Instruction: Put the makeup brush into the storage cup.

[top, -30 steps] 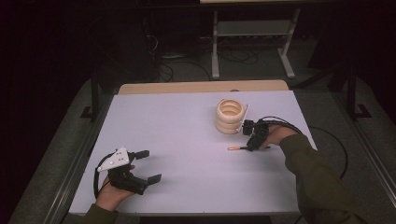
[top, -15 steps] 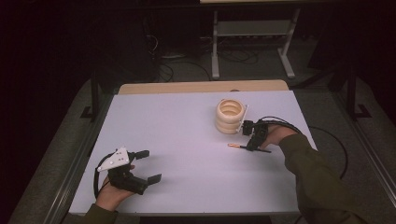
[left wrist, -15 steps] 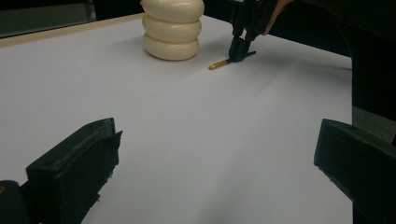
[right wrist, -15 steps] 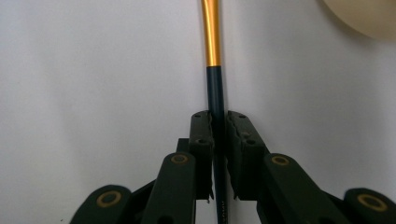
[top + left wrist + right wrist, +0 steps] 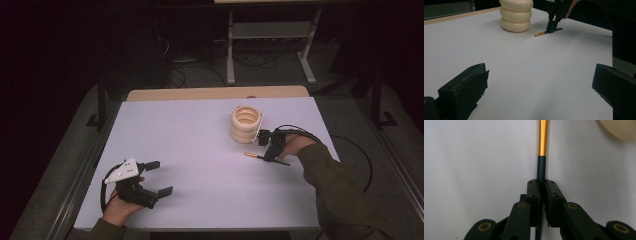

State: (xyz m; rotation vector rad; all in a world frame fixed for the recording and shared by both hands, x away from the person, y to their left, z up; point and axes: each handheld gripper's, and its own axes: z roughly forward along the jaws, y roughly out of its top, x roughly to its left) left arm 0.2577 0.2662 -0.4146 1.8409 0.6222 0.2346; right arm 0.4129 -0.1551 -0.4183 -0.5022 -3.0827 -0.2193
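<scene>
1. Right tool [image 5: 268,150] clamped tight on the dark shaft of a slim pen [image 5: 255,156], jaws just drawn together around it; gold end sticking out ahead of the jaws, toward the table's middle, in the high view.
2. Grip taken partway along the dark shaft, gold section [image 5: 543,137] left free in the right gripper view, dark tail running back under the jaws. Probably chosen so the free end can be steered once lifted.
3. Pen lying flat on the white table [image 5: 200,150], right of centre, just beside the cream holder [image 5: 246,124] and apart from it. Seemingly not yet raised.
4. Holder: three stacked cream rings forming an upright, open-topped cup near the far right of the table. Inside looks bare from the high view; bottom too shadowed to be sure.
5. Seen from the left gripper view, holder [image 5: 516,15] upright with the pen [image 5: 544,32] at its foot. Likely destination, given the closeness.
6. Left tool [image 5: 155,177] resting at the near left of the table, well apart from pen and holder, jaws spread wide with nothing between them; apparently parked and waiting.
</scene>
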